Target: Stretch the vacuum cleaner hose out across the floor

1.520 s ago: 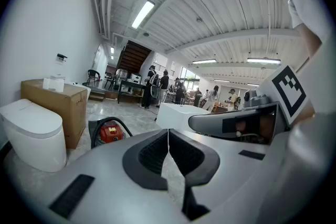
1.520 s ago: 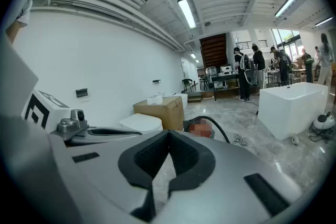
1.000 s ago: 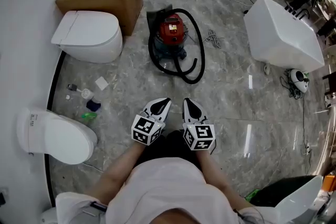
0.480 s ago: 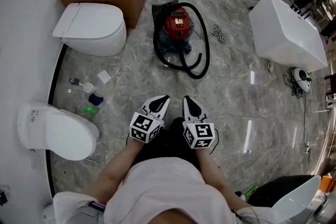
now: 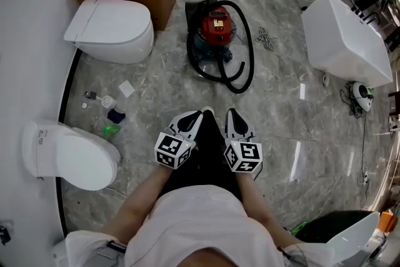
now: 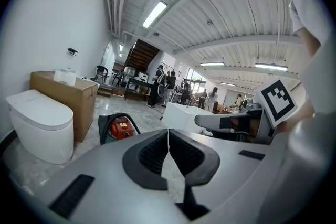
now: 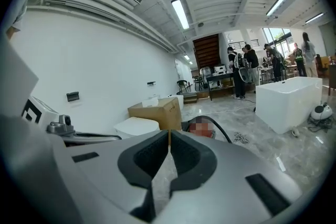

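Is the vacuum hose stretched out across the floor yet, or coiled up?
Coiled: the black hose loops around the red vacuum cleaner and doubles back in front of it, not laid out straight.

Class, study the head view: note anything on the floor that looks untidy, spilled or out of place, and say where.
Small litter lies scattered between the two toilets: a white scrap, a dark blue item and a green item. A tangled cord lies loose beside the red vacuum cleaner.
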Motion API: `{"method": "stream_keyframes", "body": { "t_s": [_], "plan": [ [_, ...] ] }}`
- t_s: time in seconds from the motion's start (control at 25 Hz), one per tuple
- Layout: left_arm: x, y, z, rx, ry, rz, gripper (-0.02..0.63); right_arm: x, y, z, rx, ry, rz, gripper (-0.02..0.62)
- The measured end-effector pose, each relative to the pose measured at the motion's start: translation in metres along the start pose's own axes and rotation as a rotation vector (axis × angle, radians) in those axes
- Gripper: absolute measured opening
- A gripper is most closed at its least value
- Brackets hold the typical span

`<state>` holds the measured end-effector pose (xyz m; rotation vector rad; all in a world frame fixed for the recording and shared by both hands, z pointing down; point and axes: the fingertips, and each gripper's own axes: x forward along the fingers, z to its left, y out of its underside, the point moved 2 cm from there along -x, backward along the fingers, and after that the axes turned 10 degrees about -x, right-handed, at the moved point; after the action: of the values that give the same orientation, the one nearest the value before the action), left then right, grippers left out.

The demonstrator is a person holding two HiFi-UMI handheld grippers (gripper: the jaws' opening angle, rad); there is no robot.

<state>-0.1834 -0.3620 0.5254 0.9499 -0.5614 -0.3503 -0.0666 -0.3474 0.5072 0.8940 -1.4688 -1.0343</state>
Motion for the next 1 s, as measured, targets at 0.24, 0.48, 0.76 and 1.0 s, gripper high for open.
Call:
{"method": "stream_keyframes", "body": {
  "t_s": [0.24,0.48,0.76,1.0],
  "plan": [
    [0.021,-0.007,0.021,-0.005,0.004,0.021,0.011,0.039,-0.003,-0.003,0.021,-0.048,0.012,0.018],
    [0.058,-0.026,0.054,-0.032,-0.012,0.019,0.011,0.094,-0.013,-0.013,0.011,-0.098,0.037,0.017],
    [0.112,-0.053,0.094,-0.07,-0.034,0.032,0.011,0.166,-0.025,-0.043,-0.02,-0.119,0.086,0.017],
    [0.151,-0.065,0.123,-0.094,-0.042,0.061,0.011,0.21,-0.025,-0.062,0.0,-0.137,0.13,0.017]
  ]
}}
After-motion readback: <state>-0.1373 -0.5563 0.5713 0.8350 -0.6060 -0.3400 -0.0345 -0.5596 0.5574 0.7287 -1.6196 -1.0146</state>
